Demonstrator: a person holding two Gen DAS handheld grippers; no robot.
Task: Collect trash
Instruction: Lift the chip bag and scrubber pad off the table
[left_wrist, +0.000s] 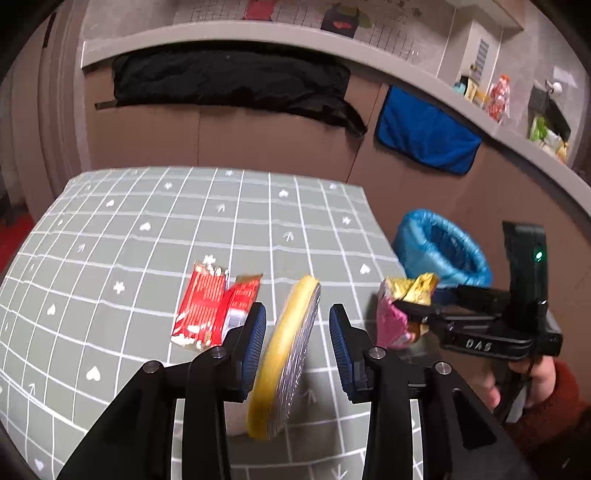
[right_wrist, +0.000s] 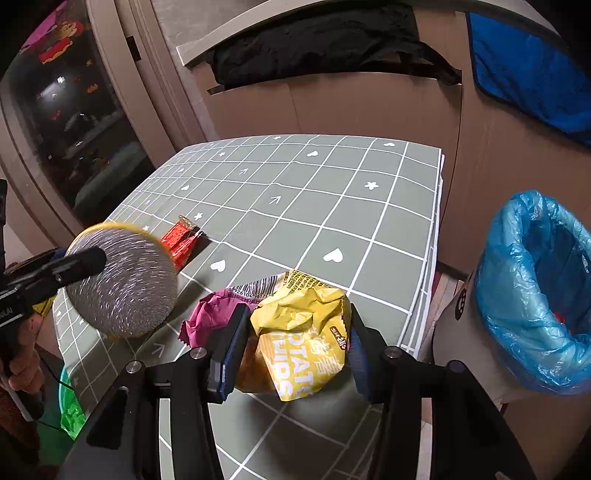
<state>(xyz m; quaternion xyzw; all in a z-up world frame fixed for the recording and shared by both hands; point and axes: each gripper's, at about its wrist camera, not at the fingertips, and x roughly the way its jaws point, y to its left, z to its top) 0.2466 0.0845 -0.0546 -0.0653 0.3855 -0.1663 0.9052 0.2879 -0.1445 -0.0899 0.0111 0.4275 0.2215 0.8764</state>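
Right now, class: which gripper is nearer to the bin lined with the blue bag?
Right. The right gripper, clamping the crumpled chip bag, is at the table edge beside the blue-lined bin. The left gripper, around the yellow-rimmed disc, sits farther over the table.

1. The worktop (left_wrist: 155, 229) wears a grey-green cloth ruled in white squares, with small white hearts, arrows and stars scattered in the squares.
2. A red snack wrapper (left_wrist: 207, 306) with white print lies flat on it, partly folded over on its right side.
3. The worktop's right edge (right_wrist: 436, 221) stands just beside a blue-lined bin (right_wrist: 535, 295).
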